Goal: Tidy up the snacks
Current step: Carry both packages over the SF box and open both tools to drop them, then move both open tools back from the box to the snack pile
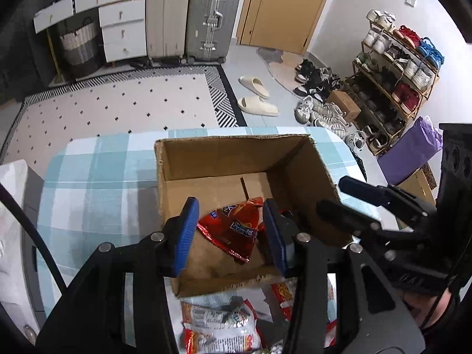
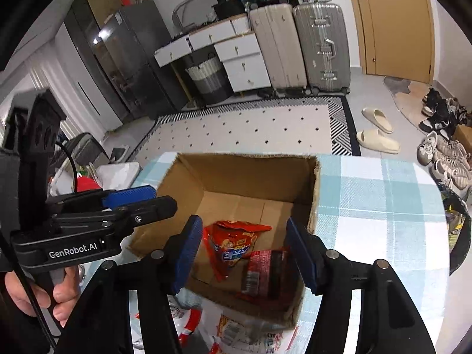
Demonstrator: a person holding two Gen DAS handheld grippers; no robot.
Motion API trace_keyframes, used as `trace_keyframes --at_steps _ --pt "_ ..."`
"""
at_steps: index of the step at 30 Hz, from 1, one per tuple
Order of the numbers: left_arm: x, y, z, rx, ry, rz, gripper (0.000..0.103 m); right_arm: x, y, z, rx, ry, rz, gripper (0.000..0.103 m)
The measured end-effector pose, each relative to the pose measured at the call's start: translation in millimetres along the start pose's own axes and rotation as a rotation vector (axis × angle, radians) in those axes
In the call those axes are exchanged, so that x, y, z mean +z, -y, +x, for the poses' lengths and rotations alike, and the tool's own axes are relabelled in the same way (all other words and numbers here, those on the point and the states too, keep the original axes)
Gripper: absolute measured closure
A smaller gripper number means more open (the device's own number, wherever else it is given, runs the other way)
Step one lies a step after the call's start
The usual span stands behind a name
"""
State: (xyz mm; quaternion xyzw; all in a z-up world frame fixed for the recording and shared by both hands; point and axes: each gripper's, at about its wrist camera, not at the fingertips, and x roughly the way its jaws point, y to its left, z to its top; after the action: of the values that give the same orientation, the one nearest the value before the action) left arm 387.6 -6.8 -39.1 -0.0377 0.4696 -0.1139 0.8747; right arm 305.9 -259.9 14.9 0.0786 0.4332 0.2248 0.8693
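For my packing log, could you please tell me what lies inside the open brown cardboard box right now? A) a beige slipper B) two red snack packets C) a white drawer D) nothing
B: the right wrist view shows the brown cardboard box holding a red foil snack bag and a dark red packet.

Counted: 1 cardboard box (image 2: 259, 174), 2 red snack packets (image 2: 233, 244) inside, 2 suitcases (image 2: 298, 47) upper centre, 2 slippers (image 2: 377, 126) right.

My left gripper (image 1: 233, 233) covered the near edge of the red snack bag (image 1: 233, 227). Below it, the white snack packets (image 1: 218, 327) ran off the bottom edge, print too blurred to read. Beyond my right gripper (image 2: 244, 250), the dark packet (image 2: 265, 274) lay blurred.
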Motion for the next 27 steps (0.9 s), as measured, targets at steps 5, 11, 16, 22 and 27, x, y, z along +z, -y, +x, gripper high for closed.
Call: trace_keyframes --at_steps 5,11,16,22,27 --pt "-21.5 10.1 -45.3 0.023 0.074 0.039 0.06 -4.8 -5.2 -37.7 0.022 0.06 0.008 0.042" --pt "-52.7 24.2 -103.1 0.069 0.182 0.081 0.043 -26.5 -19.8 -98.3 0.031 0.164 0.001 0.037" --pt "-85.5 39.1 -150.6 0.11 0.286 0.113 0.024 -55.7 -33.5 -143.3 0.045 0.235 -0.007 0.024" --pt "-126.5 55.9 -200.8 0.11 0.353 0.123 0.02 -92.2 -53.7 -183.0 0.055 0.305 -0.027 0.012" --pt "-158.1 61.0 -227.5 0.071 0.358 0.099 0.009 -124.7 -62.5 -206.6 0.092 0.344 -0.006 0.005"
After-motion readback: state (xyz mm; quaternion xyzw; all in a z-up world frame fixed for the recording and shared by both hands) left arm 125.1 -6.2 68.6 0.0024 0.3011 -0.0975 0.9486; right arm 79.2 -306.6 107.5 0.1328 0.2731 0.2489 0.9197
